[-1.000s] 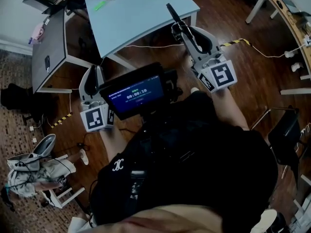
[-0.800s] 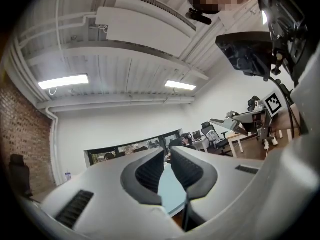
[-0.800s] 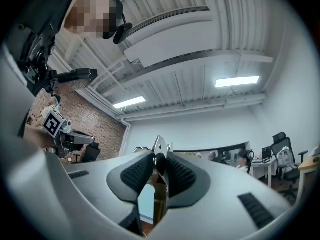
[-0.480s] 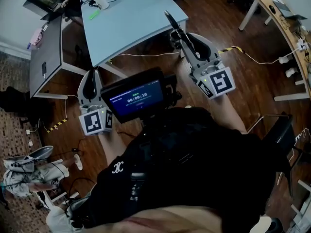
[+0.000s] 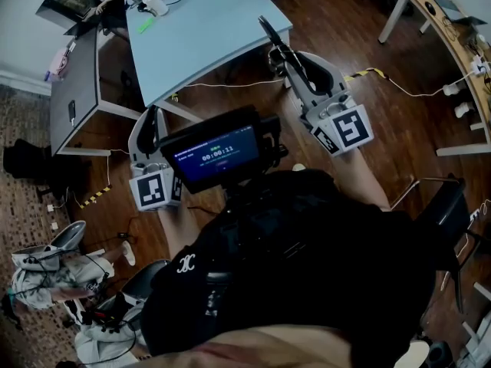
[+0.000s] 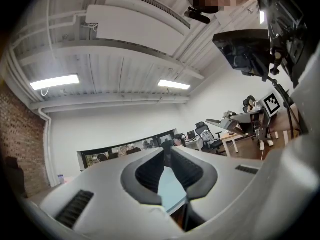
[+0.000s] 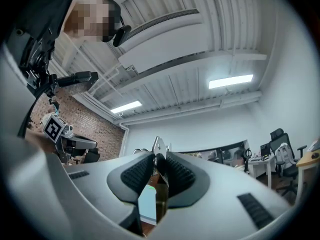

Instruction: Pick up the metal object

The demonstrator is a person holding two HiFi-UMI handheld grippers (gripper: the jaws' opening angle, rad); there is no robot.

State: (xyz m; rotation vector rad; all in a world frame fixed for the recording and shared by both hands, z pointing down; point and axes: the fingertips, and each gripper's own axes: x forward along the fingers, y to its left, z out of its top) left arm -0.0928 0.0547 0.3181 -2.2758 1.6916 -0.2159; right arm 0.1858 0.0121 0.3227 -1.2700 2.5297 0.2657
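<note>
The metal object [image 5: 268, 31] is a thin dark strip that sticks out past my right gripper [image 5: 285, 52], which is shut on it and held in the air over the near corner of the light blue table [image 5: 207, 29]. In the right gripper view a flat metal piece [image 7: 159, 151] stands pinched between the ribbed pads [image 7: 137, 174], its tip poking above them. My left gripper [image 5: 151, 119] hangs lower on the left over the wooden floor, its tips [image 6: 166, 151] together with nothing in them.
A green item [image 5: 146, 24] and a white object [image 5: 153, 2] lie at the table's far end. A dark grey desk [image 5: 77, 83] stands on the left and a wooden table [image 5: 453, 21] at the upper right. A screen [image 5: 219, 152] is mounted at the person's chest. Cables cross the floor [image 5: 399, 121].
The head view has drifted, so the table sits a little further up and left. The right gripper keeps its hold on the metal object. The left gripper has barely moved.
</note>
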